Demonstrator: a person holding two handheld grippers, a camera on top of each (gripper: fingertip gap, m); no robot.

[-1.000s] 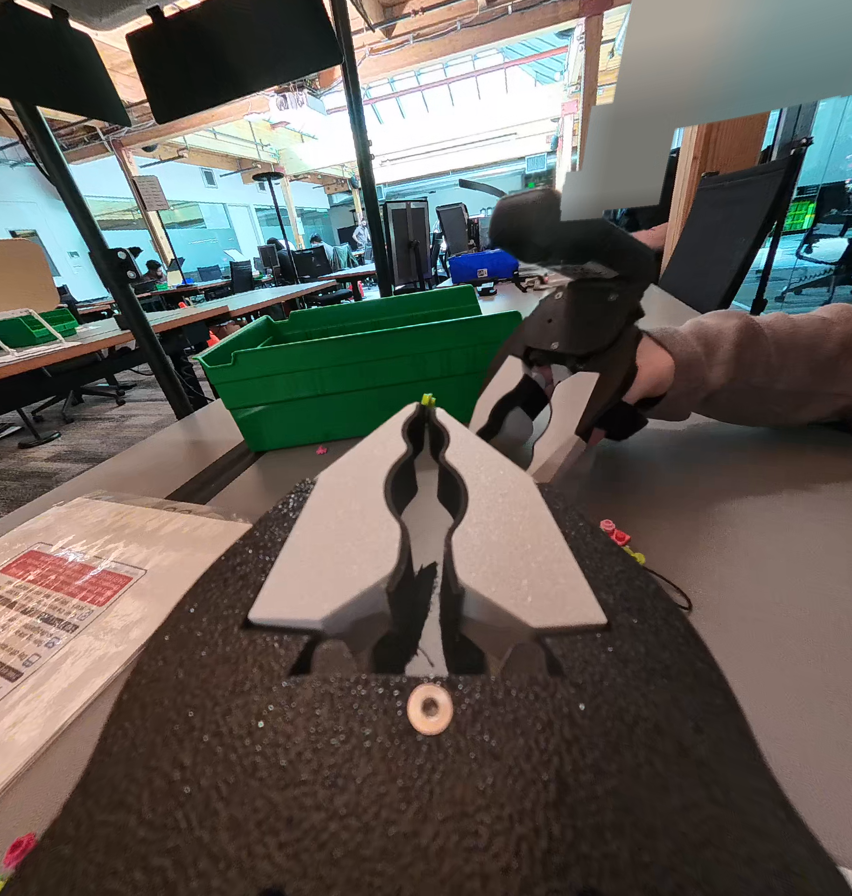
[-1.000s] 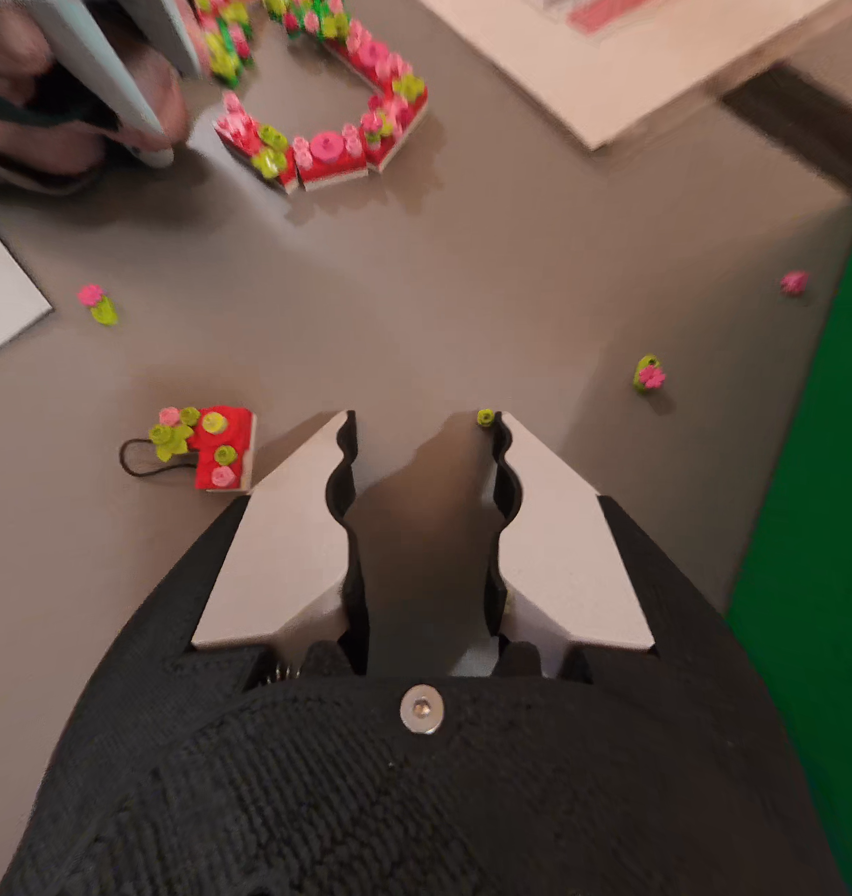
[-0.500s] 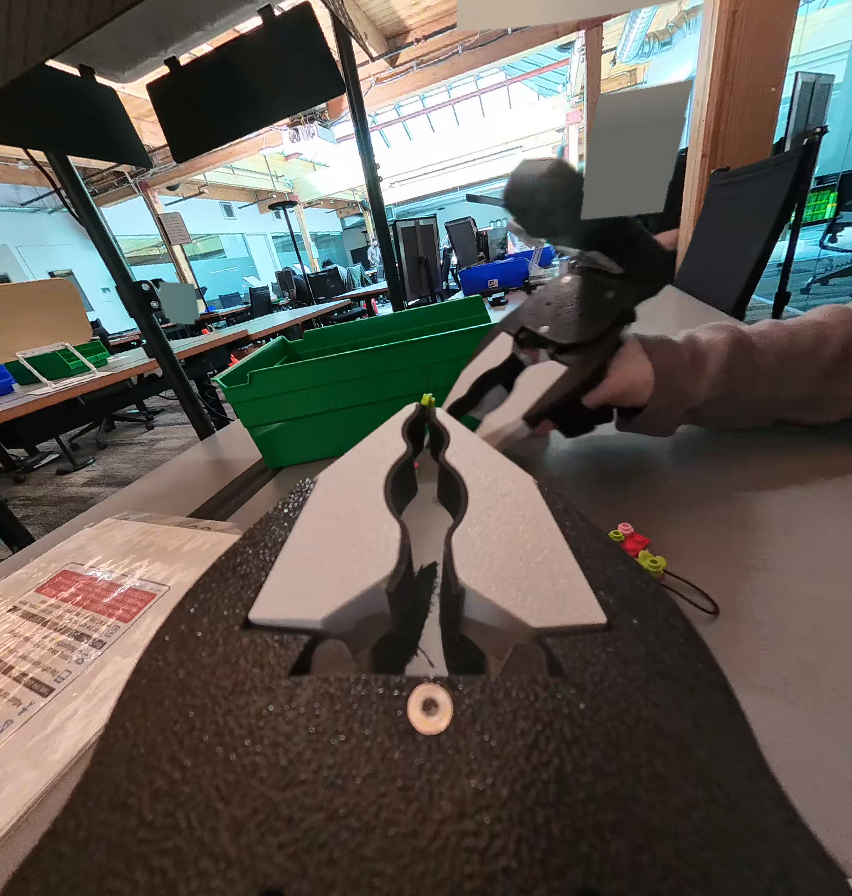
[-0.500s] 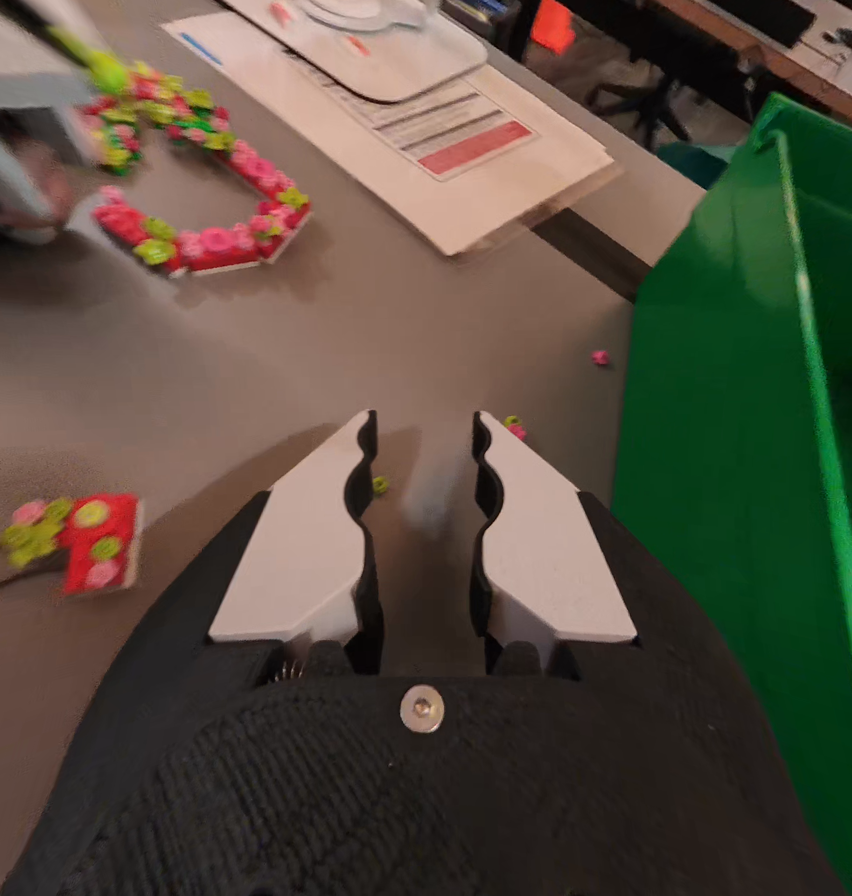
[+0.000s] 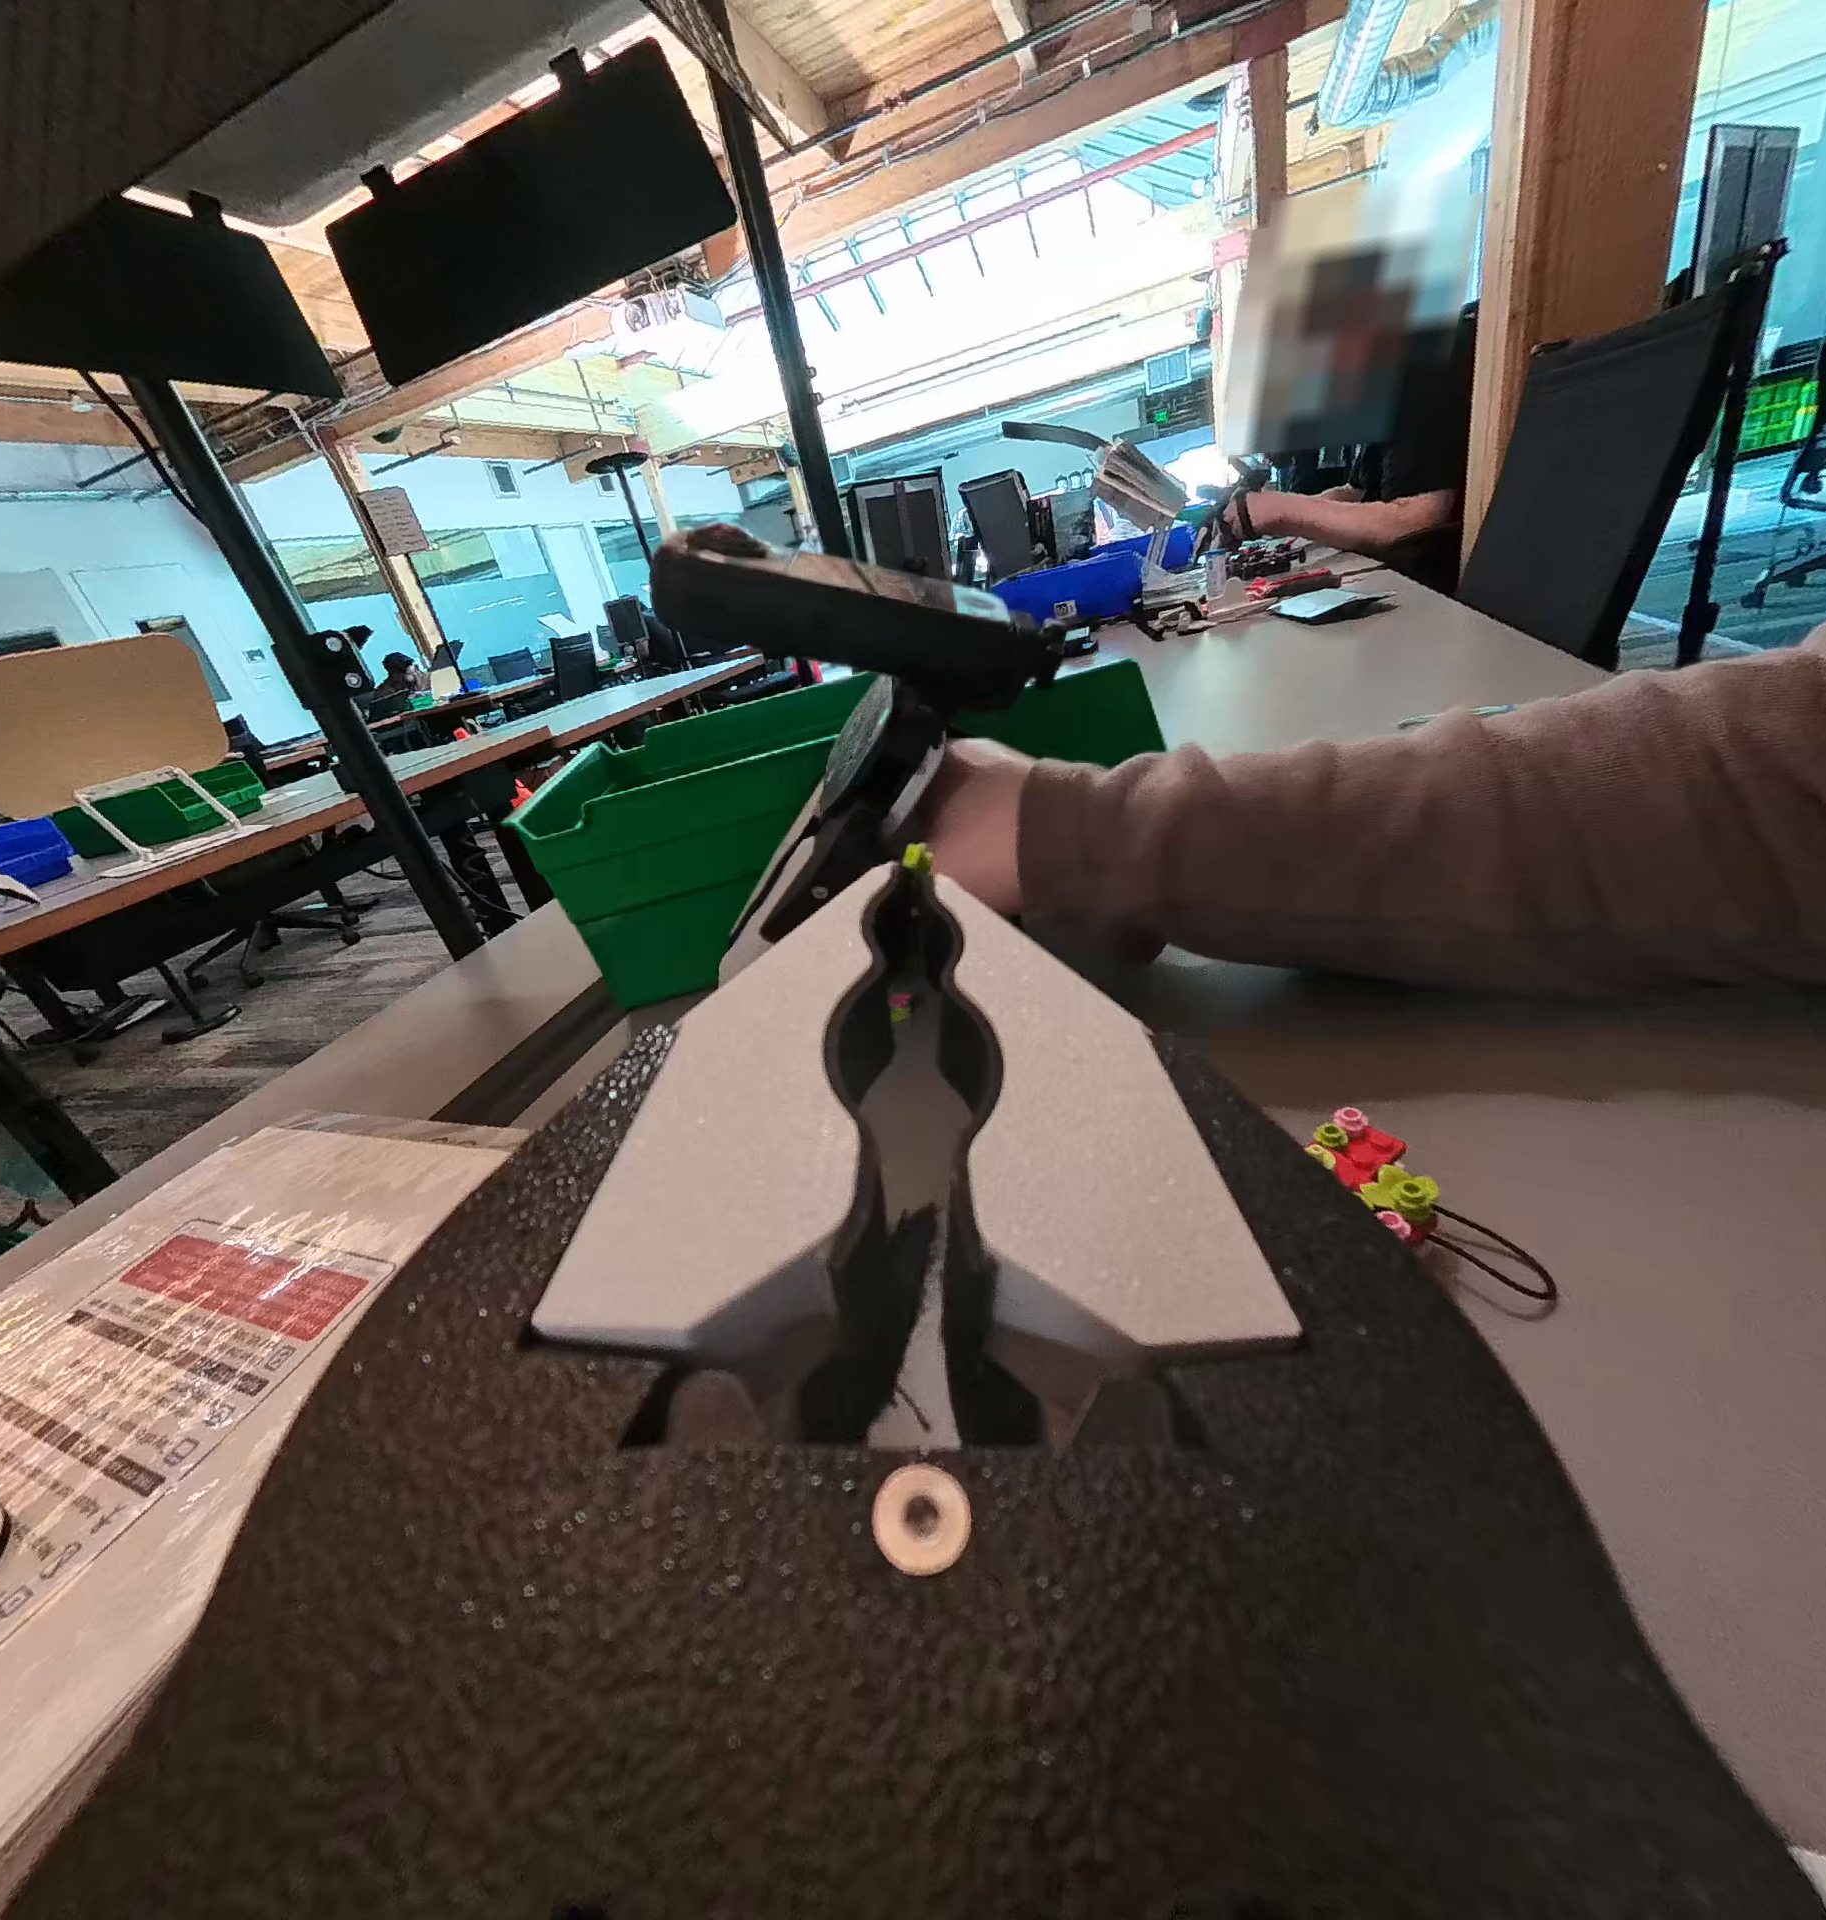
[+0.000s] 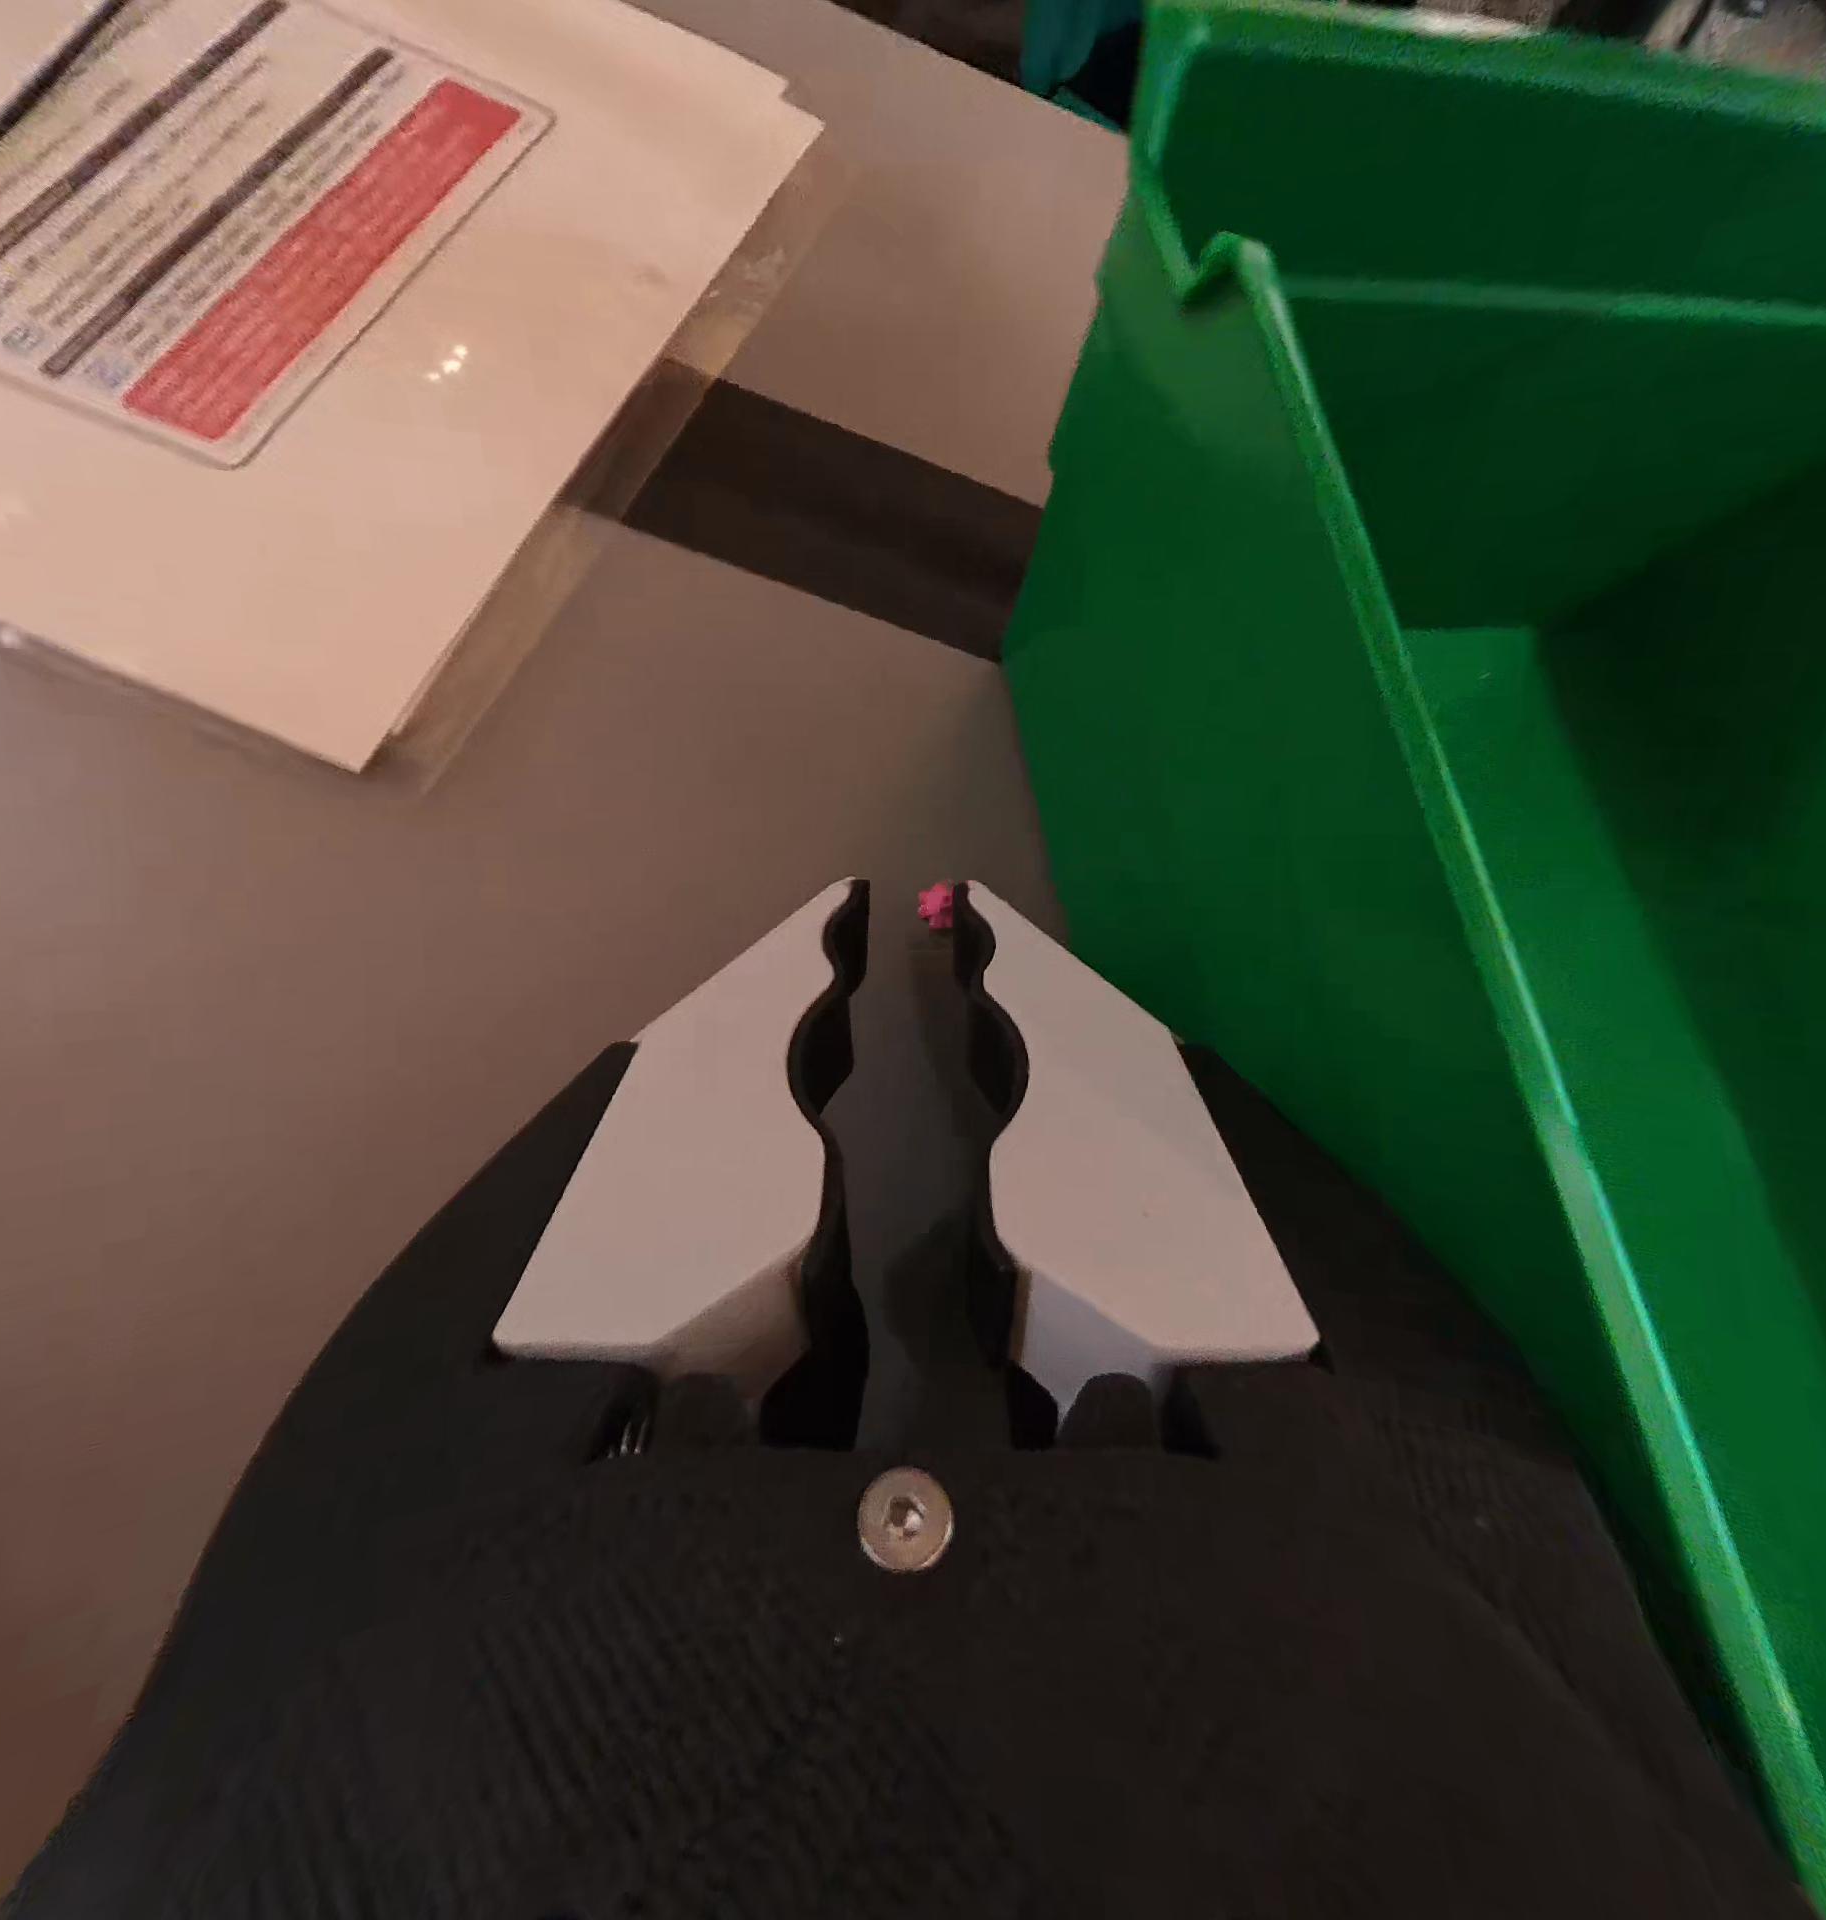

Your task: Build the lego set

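My left gripper [image 5: 916,883] is shut on a tiny lime green lego piece [image 5: 916,860] at its tips, held above the grey table. My right gripper [image 6: 914,904] is low over the table beside the green bin [image 6: 1408,727], its jaws narrowly open. A tiny pink flower piece [image 6: 933,902] lies on the table between its tips, against the right finger. In the left wrist view, a small red lego block [image 5: 1366,1158] with pink and lime flowers and a black string lies on the table to the right. The right gripper's black handle [image 5: 836,613] shows there in a person's hand; its tips are hidden.
The green bin [image 5: 680,831] stands at the table's far edge. A laminated printed sheet [image 6: 317,364] lies to the left, also seen in the left wrist view [image 5: 161,1351]. A dark gap [image 6: 836,509] splits the table between sheet and bin. A sleeved arm [image 5: 1408,831] crosses the table. The small red lego block [image 5: 1366,1158] is closer to my left gripper, around 12 centimeters from its tips; the right tips are 25 centimeters off.
My right gripper has swung away from the lego wreath to the foot of the green bin and its jaws have narrowed around the pink piece. My left gripper still holds the lime piece.
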